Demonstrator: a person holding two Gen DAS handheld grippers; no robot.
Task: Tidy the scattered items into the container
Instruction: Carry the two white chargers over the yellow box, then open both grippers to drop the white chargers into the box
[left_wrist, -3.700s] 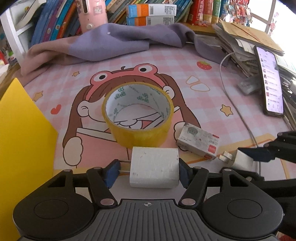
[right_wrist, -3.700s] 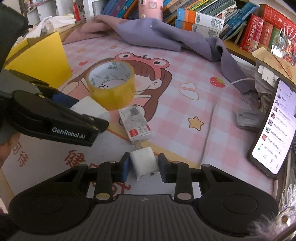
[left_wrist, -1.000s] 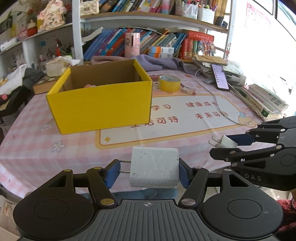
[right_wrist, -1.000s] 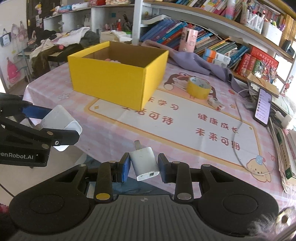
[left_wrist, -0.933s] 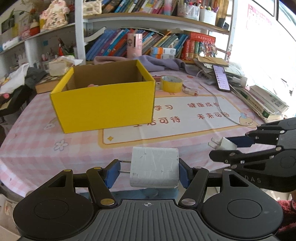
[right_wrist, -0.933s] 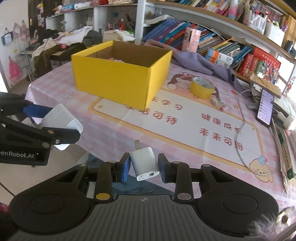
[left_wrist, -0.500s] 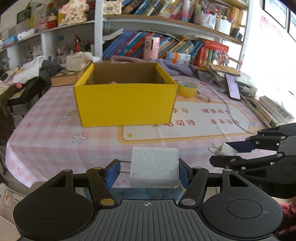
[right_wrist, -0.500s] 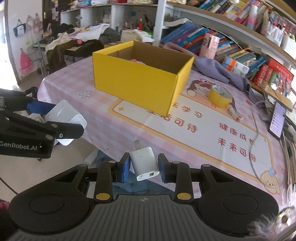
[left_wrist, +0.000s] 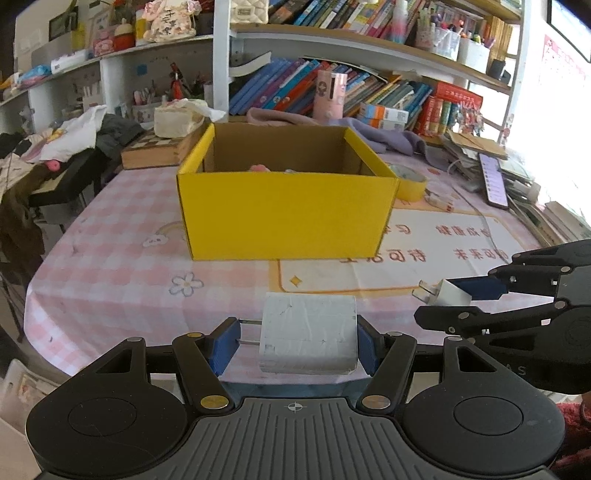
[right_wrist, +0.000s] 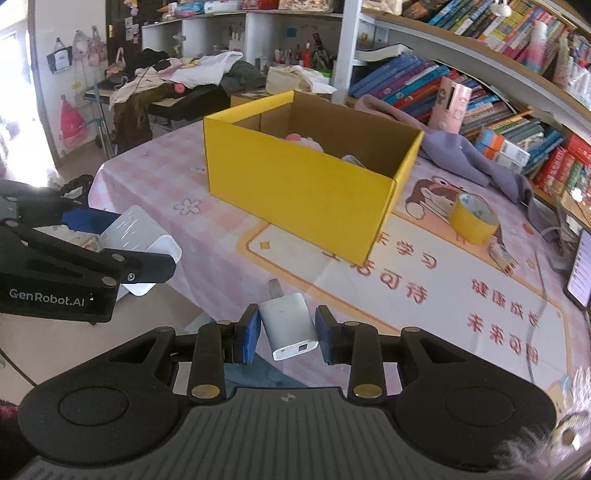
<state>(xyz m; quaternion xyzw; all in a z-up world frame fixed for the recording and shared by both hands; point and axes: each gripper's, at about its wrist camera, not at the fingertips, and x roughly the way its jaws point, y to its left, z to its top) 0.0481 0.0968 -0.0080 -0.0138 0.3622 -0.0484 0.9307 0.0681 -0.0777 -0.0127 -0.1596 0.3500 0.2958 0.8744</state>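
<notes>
So I had 2 chargers in hand at this point. My left gripper (left_wrist: 293, 345) was clamped on the big white charger (left_wrist: 308, 334), 1 pad on its prongs, the other on its flat side. My right gripper (right_wrist: 284, 334) was squeezed tight on the small white USB plug (right_wrist: 288, 325), which sat a bit crooked btw the pads. Both hung off the table edge, on the near side of the yellow box (left_wrist: 288, 218), not over it yet.

The box was open on top w/ some pink stuff already in it. The yellow tape roll (right_wrist: 472, 219) and a little carton (right_wrist: 502, 256) lay on the mat past the box's right corner, still to be tidied.

What worried me: the small plug being skewed, prob could twist out if I bumped the box wall. Also the prong-side grip on the big 1 looked sketchy, could pivot. And w/ both hands close together, I could've knocked 1 gripper into the other going over the rim.
</notes>
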